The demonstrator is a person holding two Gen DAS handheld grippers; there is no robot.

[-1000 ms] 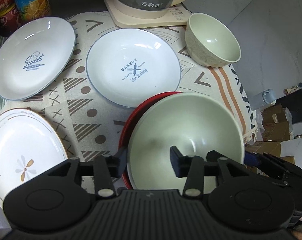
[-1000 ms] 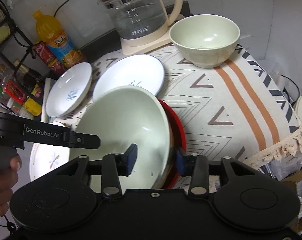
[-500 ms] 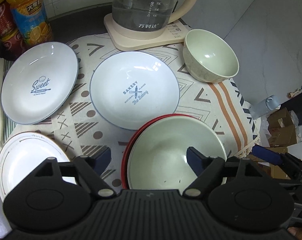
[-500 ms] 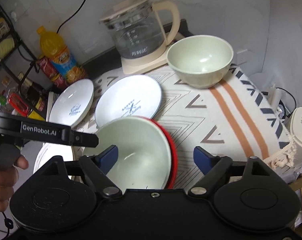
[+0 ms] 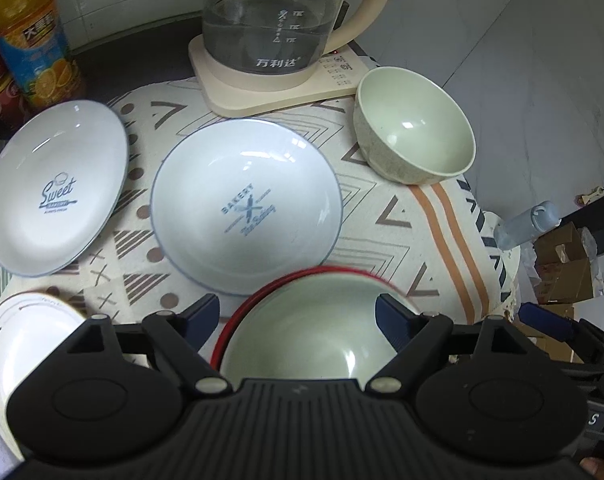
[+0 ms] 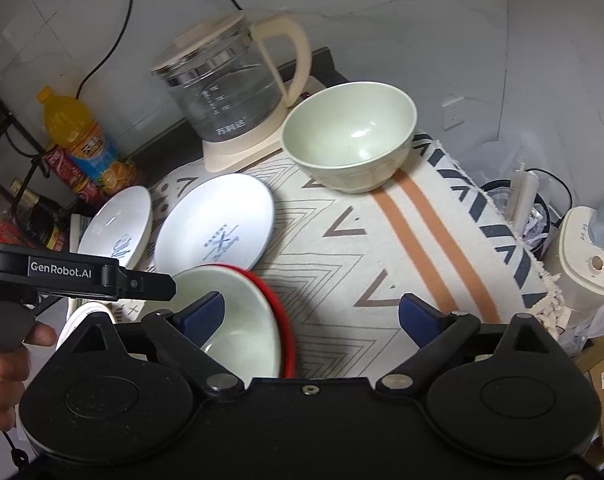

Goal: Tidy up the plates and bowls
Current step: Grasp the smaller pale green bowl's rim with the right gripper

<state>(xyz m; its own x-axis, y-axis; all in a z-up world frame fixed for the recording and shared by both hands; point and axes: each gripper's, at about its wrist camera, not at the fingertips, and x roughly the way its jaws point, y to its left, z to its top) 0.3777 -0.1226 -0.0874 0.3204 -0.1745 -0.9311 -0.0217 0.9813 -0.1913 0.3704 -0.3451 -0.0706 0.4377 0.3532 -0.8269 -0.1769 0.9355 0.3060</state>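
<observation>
A pale green bowl (image 5: 302, 332) rests in a red plate (image 5: 270, 286) at the near edge of the patterned cloth. My left gripper (image 5: 298, 312) stands open, with its blue pads either side of the bowl and clear of it. In the right wrist view the same bowl (image 6: 242, 320) and red plate (image 6: 282, 312) lie low left. My right gripper (image 6: 311, 312) is open and its jaws are still opening, with one pad over the bowl and the other over the cloth. A second green bowl (image 5: 413, 132) stands at the far right.
A "BAKERY" plate (image 5: 246, 208) lies mid-cloth, a "Sweet" plate (image 5: 54, 188) to its left, and a flower-patterned white plate (image 5: 22, 340) near left. A glass kettle (image 5: 274, 20) and an orange drink bottle (image 5: 34, 52) stand behind. The cloth's right edge (image 6: 541, 280) drops off beside a white appliance (image 6: 585, 256).
Both grippers have let go of the green bowl's rim and spread wide. The bowl, tilted before, now lies in the red plate. Both hands have drawn back and slightly up.
</observation>
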